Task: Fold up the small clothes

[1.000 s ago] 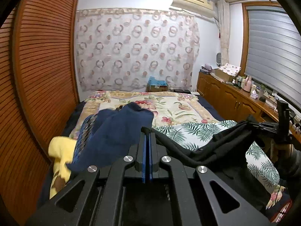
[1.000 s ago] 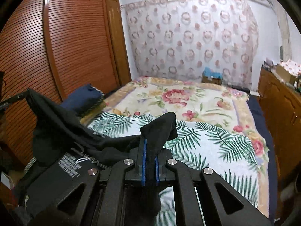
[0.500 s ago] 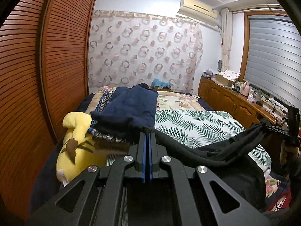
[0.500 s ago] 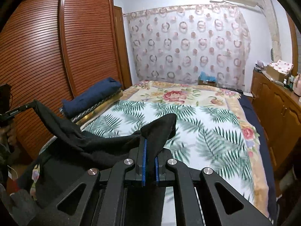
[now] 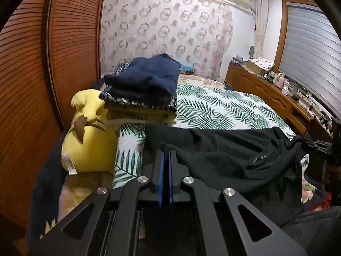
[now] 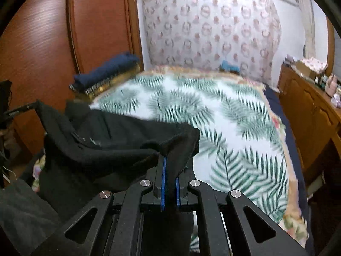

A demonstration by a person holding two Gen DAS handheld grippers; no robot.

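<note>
bedroom, left wrist view: bed point(image 5: 223, 111) with palm-leaf cover, louvred wooden doors on the left, patterned curtain point(image 5: 166, 29) at the back, wooden dresser point(image 5: 266, 91) along the right. left gripper point(image 5: 165, 149) has its blue pads nearly together, pinching an edge of the black garment point(image 5: 234, 149). garment spreads from the fingers rightward over the near end of the bed, partly lying on the cover, its far corner running to the right gripper point(image 5: 313, 144) at the frame edge. yellow plush point(image 5: 89, 136) sits just left of the garment on the bed's left side. folded pile point(image 5: 145, 89) with a navy piece on top sits behind the plush, touching it.

right wrist view, some motion blur: same bed point(image 6: 223, 117), doors left, curtain point(image 6: 208, 32) behind, dresser point(image 6: 309, 106) right. right gripper point(image 6: 169, 166) is clamped on a thick fold of the garment point(image 6: 110, 145), cloth bunched between the blue pads and flopping over the tips. garment stretches left to the left gripper point(image 6: 23, 106), sagging in the middle over the bed's near corner. pile point(image 6: 106, 74) sits at the bed's far left edge, well apart from the garment.
</note>
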